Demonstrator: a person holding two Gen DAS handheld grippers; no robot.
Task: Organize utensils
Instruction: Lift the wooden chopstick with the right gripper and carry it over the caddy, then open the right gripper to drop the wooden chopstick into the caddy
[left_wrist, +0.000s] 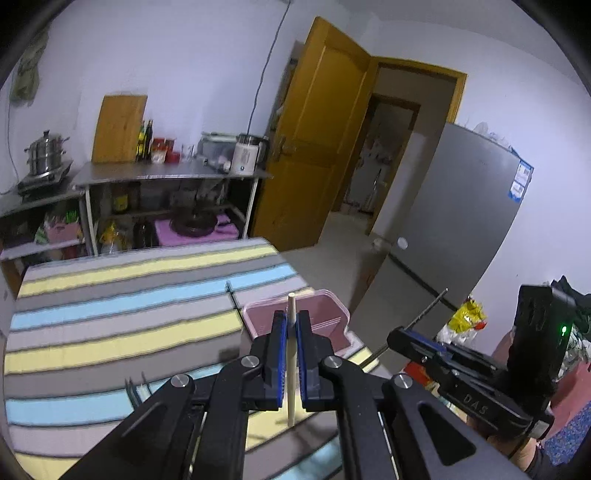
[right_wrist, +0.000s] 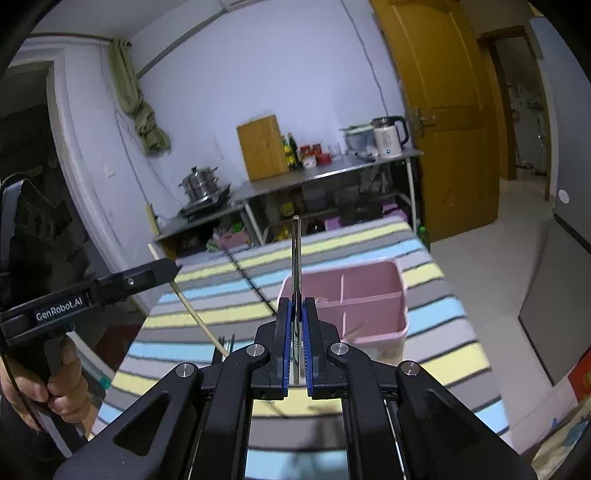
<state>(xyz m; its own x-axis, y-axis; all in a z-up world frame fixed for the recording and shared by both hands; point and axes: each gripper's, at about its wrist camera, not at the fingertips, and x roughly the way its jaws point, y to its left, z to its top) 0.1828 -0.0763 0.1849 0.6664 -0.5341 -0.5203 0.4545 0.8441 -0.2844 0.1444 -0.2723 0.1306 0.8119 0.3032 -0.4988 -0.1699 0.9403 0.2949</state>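
Note:
My left gripper (left_wrist: 291, 317) is shut on a pale wooden chopstick (left_wrist: 291, 369) and holds it upright above the striped tablecloth. It also shows in the right wrist view (right_wrist: 168, 267) with the chopstick (right_wrist: 195, 314) slanting down. My right gripper (right_wrist: 296, 306) is shut on a thin metal utensil (right_wrist: 296, 254), edge-on and pointing forward; it shows in the left wrist view (left_wrist: 397, 338) too. A pink divided tray (right_wrist: 400, 295) sits on the table beyond both grippers, with chopsticks in a near compartment. A dark fork (left_wrist: 133, 391) lies on the cloth to the left.
The table (left_wrist: 110, 314) has a striped cloth. Behind it stand metal shelves (left_wrist: 166, 173) with pots, bottles and a kettle. An open wooden door (left_wrist: 317, 147) and a grey refrigerator (left_wrist: 454, 221) are to the right.

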